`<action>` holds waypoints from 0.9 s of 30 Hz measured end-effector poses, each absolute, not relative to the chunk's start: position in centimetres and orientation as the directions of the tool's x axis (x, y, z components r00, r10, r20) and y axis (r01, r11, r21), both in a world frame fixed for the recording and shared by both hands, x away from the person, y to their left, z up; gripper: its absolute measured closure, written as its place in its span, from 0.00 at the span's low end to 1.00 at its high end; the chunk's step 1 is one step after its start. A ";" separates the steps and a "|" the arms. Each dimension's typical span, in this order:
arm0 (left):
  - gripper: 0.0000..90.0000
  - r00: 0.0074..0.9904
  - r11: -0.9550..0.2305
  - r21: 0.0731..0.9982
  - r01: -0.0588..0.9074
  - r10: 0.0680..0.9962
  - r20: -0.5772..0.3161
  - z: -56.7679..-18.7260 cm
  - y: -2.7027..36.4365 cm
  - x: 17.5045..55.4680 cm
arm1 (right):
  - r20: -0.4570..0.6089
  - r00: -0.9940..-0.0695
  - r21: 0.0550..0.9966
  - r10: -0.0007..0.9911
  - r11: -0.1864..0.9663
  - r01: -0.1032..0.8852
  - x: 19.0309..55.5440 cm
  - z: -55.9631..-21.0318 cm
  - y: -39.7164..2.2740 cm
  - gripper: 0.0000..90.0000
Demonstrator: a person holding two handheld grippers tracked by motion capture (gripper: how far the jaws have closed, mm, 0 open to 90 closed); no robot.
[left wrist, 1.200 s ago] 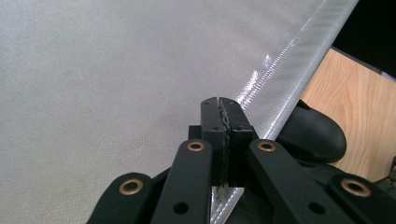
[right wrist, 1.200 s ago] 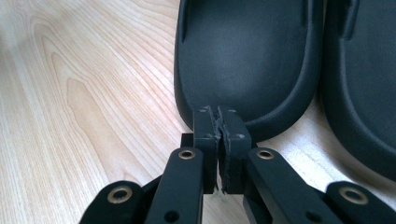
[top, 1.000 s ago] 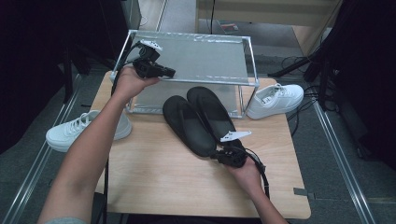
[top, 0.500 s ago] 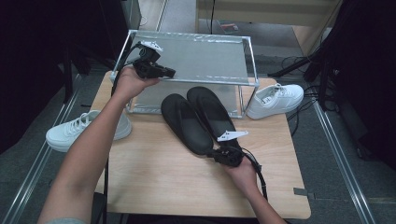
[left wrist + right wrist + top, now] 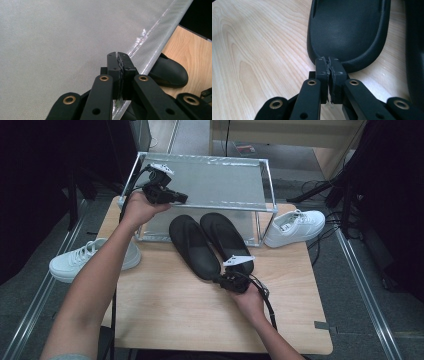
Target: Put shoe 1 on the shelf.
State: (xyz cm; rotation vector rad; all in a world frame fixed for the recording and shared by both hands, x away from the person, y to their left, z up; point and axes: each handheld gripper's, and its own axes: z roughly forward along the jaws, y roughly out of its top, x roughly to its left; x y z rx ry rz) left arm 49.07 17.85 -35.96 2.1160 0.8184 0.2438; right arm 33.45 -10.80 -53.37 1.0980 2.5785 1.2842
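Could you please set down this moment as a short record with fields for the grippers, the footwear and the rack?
left gripper: jaws together, at the front edge of the rack's shelf
right gripper: jaws together, tips at the heel rim of the left black slipper; whether it grips the rim is hard to tell
right black slipper: flat on the table, toe under the rack
rack: metal frame, grey mesh shelf
white sneakers: one left of the table, one at the rack's right
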 end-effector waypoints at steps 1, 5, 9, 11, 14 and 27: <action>0.99 0.768 -0.438 0.766 0.471 0.631 -0.111 -36.0 17.9 49.1 | 0.248 -0.745 0.718 0.619 0.399 0.570 33.5 -53.4 -10.6 0.98; 0.99 0.769 -0.437 0.765 0.474 0.629 -0.117 -36.0 17.9 49.1 | 0.259 -0.733 0.726 0.628 0.374 0.577 33.9 -53.6 -10.0 0.98; 0.99 0.769 -0.435 0.766 0.474 0.628 -0.119 -36.0 17.9 49.2 | 0.271 -0.728 0.730 0.630 0.358 0.582 34.2 -53.7 -9.0 0.98; 0.99 0.770 -0.437 0.765 0.473 0.628 -0.117 -36.0 17.9 49.1 | 0.262 -0.730 0.737 0.631 0.358 0.574 34.4 -53.8 -8.4 0.98; 0.99 0.769 -0.433 0.766 0.475 0.628 -0.121 -36.0 17.9 49.2 | 0.251 -0.729 0.748 0.637 0.350 0.564 34.8 -53.9 -7.5 0.97; 0.99 0.772 -0.436 0.767 0.470 0.625 -0.118 -36.0 18.0 49.2 | 0.267 -0.722 0.772 0.638 0.306 0.557 36.5 -52.8 -4.9 0.96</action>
